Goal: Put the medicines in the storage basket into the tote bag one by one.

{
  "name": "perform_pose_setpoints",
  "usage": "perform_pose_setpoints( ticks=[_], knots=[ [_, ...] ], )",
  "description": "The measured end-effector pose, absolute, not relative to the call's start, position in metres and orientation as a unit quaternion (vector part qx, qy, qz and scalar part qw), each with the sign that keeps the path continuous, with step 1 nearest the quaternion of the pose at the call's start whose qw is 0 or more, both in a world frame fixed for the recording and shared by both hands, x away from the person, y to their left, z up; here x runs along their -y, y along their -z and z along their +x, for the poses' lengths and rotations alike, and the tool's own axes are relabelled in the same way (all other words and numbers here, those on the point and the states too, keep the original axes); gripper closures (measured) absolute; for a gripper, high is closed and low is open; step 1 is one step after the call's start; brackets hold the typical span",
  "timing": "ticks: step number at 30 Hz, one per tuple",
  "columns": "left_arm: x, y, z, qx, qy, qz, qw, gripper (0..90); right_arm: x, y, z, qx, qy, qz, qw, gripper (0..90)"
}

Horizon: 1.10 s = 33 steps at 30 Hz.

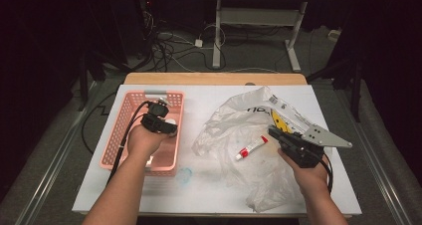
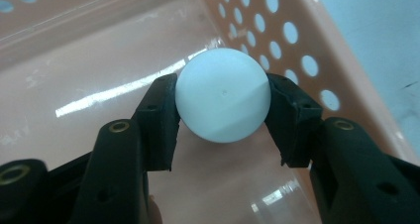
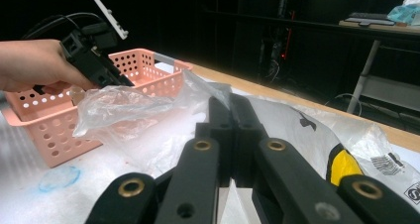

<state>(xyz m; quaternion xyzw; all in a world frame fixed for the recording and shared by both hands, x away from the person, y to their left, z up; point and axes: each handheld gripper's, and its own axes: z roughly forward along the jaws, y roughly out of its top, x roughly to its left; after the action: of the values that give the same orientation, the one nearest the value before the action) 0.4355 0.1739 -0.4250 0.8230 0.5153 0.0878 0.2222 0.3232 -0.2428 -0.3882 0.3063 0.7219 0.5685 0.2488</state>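
White ball (image 2: 223, 96) sits right between the left tongs (image 2: 223, 115), both pads pressed against its sides, so it's properly gripped, low inside the pink basket (image 2: 307, 40) (perforated wall just to the tongs' right in the left gripper view). From above, the left tongs (image 1: 164, 121) reach down into that basket (image 1: 113, 135). The right tongs (image 3: 230, 130) are clenched tight on the clear plastic bag (image 3: 124, 107), a fold of film caught at the tips. A small red-and-white tube (image 1: 251, 148) lies on the bag just left of the right tongs (image 1: 276, 134) on the table (image 1: 209, 190).
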Motion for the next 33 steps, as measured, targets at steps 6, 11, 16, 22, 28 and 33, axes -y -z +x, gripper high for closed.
perform_pose_setpoints(
  ticks=[6, 11, 16, 22, 28, 33],
  knots=[
    [-0.178, 0.413, 0.42, -0.508, -0.097, 0.82, 0.246, 48.6, 0.243, 0.388, 0.323, -0.721, -0.569, 0.306, 0.248, 90.0],
    [-0.183, 0.404, 0.404, -0.499, -0.102, 0.819, 0.266, 48.6, 0.243, 0.387, 0.322, -0.722, -0.569, 0.305, 0.248, 90.0],
    [-0.187, 0.398, 0.386, -0.489, -0.102, 0.817, 0.289, 48.7, 0.243, 0.387, 0.322, -0.721, -0.57, 0.307, 0.248, 90.0],
    [-0.191, 0.393, 0.364, -0.476, -0.115, 0.813, 0.316, 48.7, 0.243, 0.387, 0.322, -0.721, -0.57, 0.305, 0.249, 90.0],
    [-0.196, 0.394, 0.342, -0.467, -0.127, 0.805, 0.342, 48.7, 0.242, 0.388, 0.321, -0.723, -0.569, 0.305, 0.248, 90.0],
    [-0.197, 0.4, 0.326, -0.466, -0.142, 0.795, 0.362, 48.7, 0.241, 0.388, 0.321, -0.724, -0.568, 0.304, 0.248, 90.0]
  ],
)
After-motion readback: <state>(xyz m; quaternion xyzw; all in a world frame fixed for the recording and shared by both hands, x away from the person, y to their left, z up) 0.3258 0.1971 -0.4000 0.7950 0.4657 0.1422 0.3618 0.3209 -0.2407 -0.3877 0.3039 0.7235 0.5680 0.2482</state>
